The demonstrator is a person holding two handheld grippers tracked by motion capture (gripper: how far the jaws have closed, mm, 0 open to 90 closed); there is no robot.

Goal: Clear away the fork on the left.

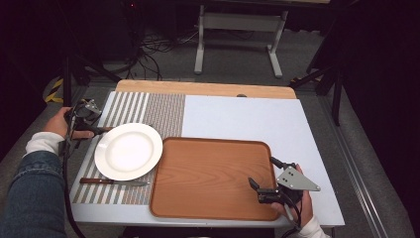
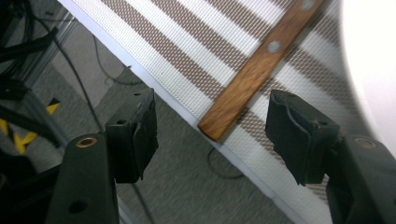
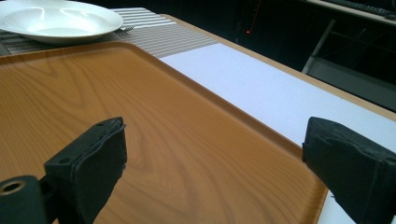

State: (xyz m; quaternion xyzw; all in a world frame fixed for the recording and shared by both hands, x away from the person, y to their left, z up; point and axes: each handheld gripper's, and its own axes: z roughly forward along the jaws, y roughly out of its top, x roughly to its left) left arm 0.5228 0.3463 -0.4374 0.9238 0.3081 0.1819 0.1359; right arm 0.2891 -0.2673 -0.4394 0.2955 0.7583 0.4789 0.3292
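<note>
with the left hand-held gripper (image 2: 210, 133) spread around the wooden handle (image 2: 259, 65) at mid-frame, centre both pads, then pinch squarely; the right hand-held gripper (image 3: 215, 168) is spread over the tray (image 3: 140, 116).

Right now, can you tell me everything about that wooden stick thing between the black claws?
It is a brown wooden handle with two round metal rivets, likely cutlery; a fork's tines peek out behind the white round plate in the right gripper view. It lies flat on the brown-and-white striped placemat, its blunt end near the mat's edge, its far end running beside the plate. The left tool straddles that end with jaws open, not touching.
</note>
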